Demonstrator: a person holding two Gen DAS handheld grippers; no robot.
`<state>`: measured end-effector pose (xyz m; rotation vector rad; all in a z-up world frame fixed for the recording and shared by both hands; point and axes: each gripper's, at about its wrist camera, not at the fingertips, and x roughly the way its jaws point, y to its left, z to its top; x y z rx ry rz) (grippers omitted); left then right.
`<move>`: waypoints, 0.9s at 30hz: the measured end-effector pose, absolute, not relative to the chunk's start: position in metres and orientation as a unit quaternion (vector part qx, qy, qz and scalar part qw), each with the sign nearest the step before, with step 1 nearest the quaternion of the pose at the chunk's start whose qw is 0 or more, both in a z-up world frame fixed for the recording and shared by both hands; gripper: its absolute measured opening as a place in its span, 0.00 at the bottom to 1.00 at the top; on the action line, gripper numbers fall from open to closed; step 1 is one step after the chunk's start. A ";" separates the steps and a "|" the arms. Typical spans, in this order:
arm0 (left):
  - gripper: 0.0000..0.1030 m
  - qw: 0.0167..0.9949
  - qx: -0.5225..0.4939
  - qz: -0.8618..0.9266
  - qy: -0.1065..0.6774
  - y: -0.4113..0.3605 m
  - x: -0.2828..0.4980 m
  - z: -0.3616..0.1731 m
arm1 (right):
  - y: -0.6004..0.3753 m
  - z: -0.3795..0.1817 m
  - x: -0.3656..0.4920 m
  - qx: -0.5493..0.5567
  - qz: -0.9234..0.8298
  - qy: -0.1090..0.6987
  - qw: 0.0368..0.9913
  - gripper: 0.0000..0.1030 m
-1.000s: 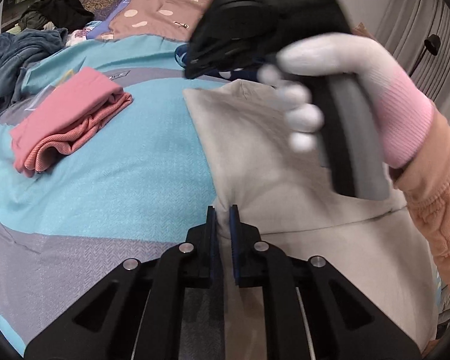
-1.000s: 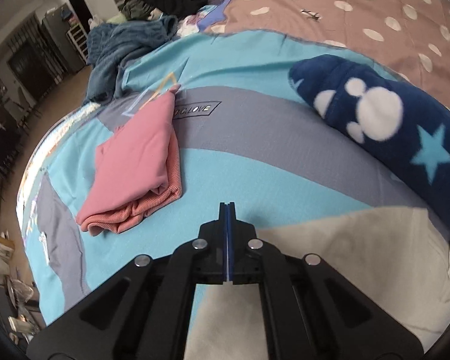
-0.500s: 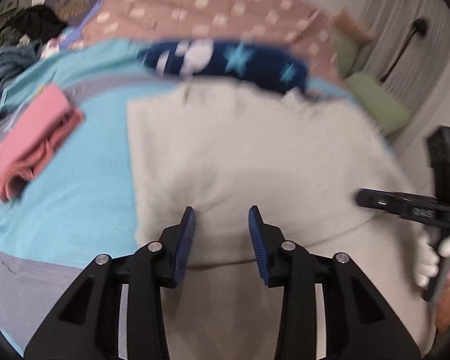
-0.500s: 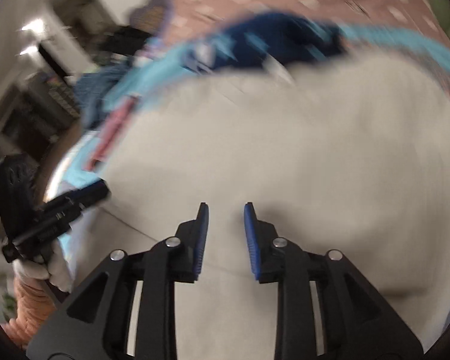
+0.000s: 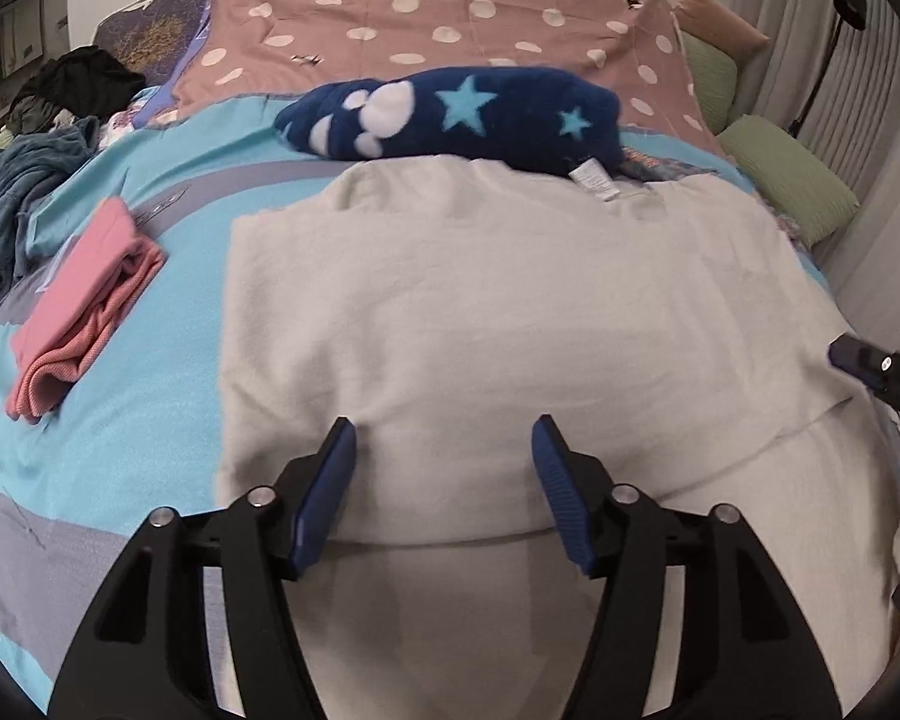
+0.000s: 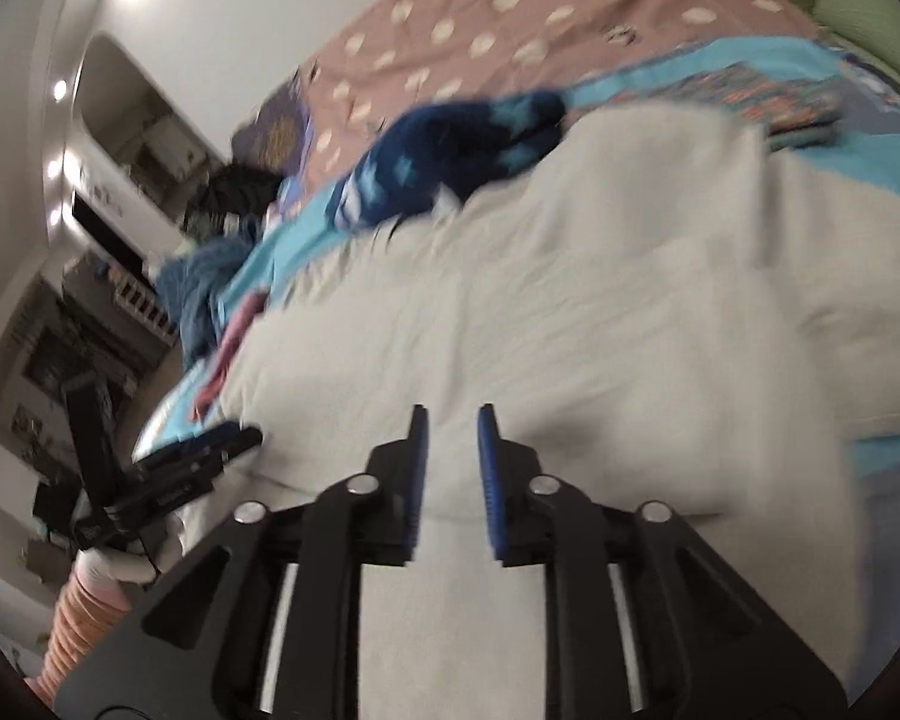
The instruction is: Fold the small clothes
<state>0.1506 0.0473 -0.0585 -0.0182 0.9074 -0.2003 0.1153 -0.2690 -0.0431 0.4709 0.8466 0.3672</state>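
Beige garment point(image 5: 510, 312) flat beneath both opening, down-tilted tongs, nothing between.

Two wrist fisheyes, close and angled down over the same cream garment point(image 5: 510, 312), right view tilted sideways

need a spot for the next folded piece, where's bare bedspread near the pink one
Bare turquoise bedspread lies between the folded pink garment and the left edge of the grey garment. The far left is crowded with a dark blue clothes heap; the starred navy fleece fills the strip behind the grey one.
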 end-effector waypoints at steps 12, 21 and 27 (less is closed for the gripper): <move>0.80 0.890 -0.037 -0.123 0.438 -0.011 0.179 -0.068 | -0.570 -0.095 -0.013 0.503 -0.156 0.317 0.789 0.41; 0.91 0.892 0.018 -0.115 0.436 -0.027 0.176 -0.076 | -0.628 -0.130 -0.040 0.580 -0.237 0.276 0.729 0.49; 0.92 0.893 0.023 -0.113 0.436 -0.029 0.176 -0.079 | -0.649 -0.138 -0.033 0.578 -0.265 0.251 0.730 0.55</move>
